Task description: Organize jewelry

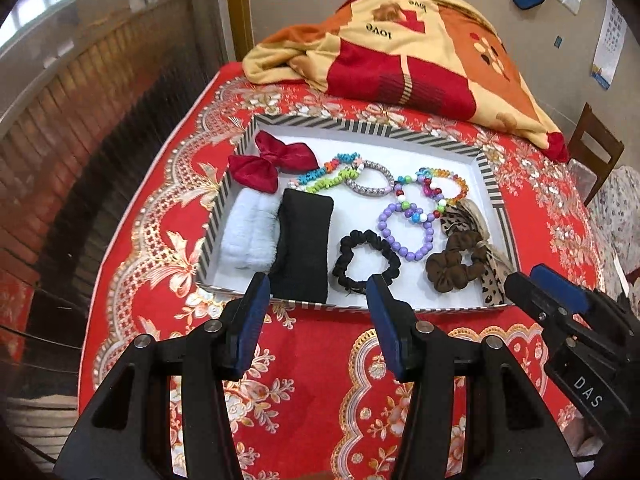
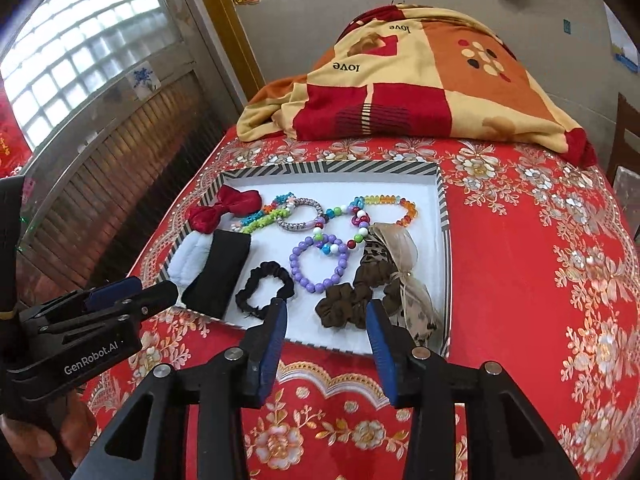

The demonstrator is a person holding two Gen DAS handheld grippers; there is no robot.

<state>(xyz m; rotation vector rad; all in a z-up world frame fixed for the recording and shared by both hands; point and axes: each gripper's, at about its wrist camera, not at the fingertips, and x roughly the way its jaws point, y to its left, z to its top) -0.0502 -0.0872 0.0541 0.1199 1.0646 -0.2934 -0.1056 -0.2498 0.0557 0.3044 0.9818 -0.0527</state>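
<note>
Tray (image 1: 494, 184) just beyond empty tool (image 1: 318, 292)

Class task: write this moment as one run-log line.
left hand-held gripper: open, empty | right hand-held gripper: open, empty | striped-rim white tray: holds black fabric scrunchie, purple bead bracelet

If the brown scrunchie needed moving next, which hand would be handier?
The right. The right hand-held gripper hangs open right before the brown scrunchie, while the left hand-held gripper faces the black headband, farther over.
</note>
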